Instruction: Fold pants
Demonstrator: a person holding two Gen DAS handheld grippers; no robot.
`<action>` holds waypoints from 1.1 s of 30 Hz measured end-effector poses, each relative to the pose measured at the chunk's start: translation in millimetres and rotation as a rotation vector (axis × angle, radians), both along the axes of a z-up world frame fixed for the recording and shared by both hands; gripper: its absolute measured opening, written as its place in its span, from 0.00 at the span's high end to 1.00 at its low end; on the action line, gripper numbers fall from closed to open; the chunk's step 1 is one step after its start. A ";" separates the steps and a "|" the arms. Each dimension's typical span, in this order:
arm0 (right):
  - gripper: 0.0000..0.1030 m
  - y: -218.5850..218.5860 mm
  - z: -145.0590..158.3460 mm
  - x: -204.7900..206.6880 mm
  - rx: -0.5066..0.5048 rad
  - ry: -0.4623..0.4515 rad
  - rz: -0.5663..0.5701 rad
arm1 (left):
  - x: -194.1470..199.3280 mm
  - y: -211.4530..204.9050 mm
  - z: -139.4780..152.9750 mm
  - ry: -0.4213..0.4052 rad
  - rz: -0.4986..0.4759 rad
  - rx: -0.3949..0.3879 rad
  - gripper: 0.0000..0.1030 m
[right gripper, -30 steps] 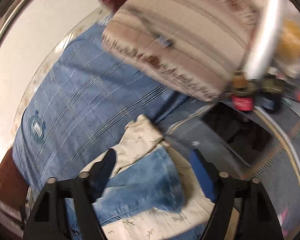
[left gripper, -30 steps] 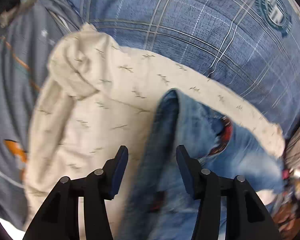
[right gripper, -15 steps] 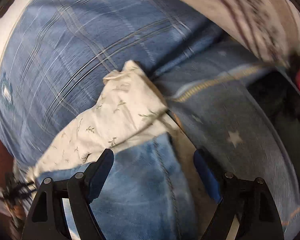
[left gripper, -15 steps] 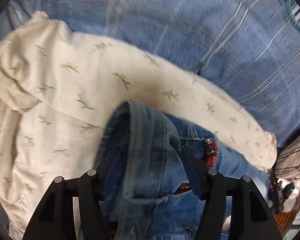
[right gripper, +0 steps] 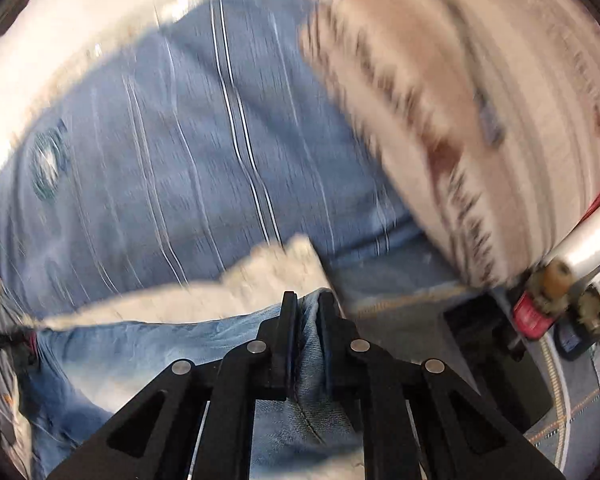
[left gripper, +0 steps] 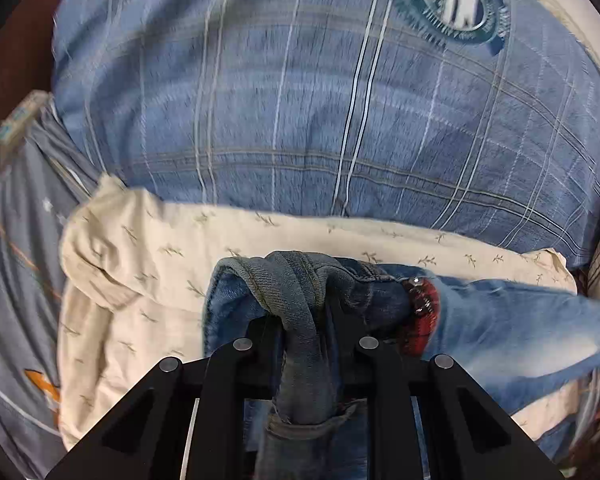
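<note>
Jeans, faded blue denim, lie stretched across a cream cloth with a small sprig print, which is spread on a blue plaid bedcover. Their long axis runs side to side in both wrist views, roughly along the near edge of the cream cloth, with one end at each tool.

In the left wrist view the left tool is closing, with a bunched, rope-like fold of thicker seamed denim between its jaws; the pads press on it from both sides. From there the jeans run off to the right, past a red plaid patch just beside the tool. Which end of the jeans this is cannot be told for sure.

In the right wrist view the right tool is also closing, and a thin fold of pale denim is pinched between its nearly meeting jaws. From that tool the jeans extend to the left.

Behind the bedcover in the right view, a striped beige cushion sits at upper right, heavily blurred. A round teal emblem is printed on the bedcover at upper right of the left view. A grey star-patterned fabric lies to the left of the cream cloth.
</note>
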State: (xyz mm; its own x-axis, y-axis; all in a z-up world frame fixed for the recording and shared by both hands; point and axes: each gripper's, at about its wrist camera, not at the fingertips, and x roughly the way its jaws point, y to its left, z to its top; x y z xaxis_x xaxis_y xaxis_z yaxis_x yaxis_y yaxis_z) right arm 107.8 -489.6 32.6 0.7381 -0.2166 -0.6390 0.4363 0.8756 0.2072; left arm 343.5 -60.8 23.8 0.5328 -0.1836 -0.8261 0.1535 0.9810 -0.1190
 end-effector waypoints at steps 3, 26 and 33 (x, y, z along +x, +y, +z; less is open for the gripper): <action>0.91 -10.8 -8.6 4.2 0.021 0.045 -0.049 | 3.8 1.0 -22.2 0.049 0.021 0.039 0.82; 0.24 -30.7 -78.8 70.5 0.289 0.097 0.060 | 68.4 70.1 -53.4 0.320 0.139 -0.310 0.53; 0.66 -10.7 -96.1 100.1 0.157 0.200 0.078 | 85.1 25.7 -90.5 0.357 0.098 -0.106 0.76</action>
State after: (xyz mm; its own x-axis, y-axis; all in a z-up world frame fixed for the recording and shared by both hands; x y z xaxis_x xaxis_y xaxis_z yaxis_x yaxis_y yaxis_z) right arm 208.0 -500.3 -63.5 0.6045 -0.0507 -0.7950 0.4149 0.8719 0.2599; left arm 428.5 -35.1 -66.7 0.2347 -0.2401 -0.9420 -0.0096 0.9684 -0.2492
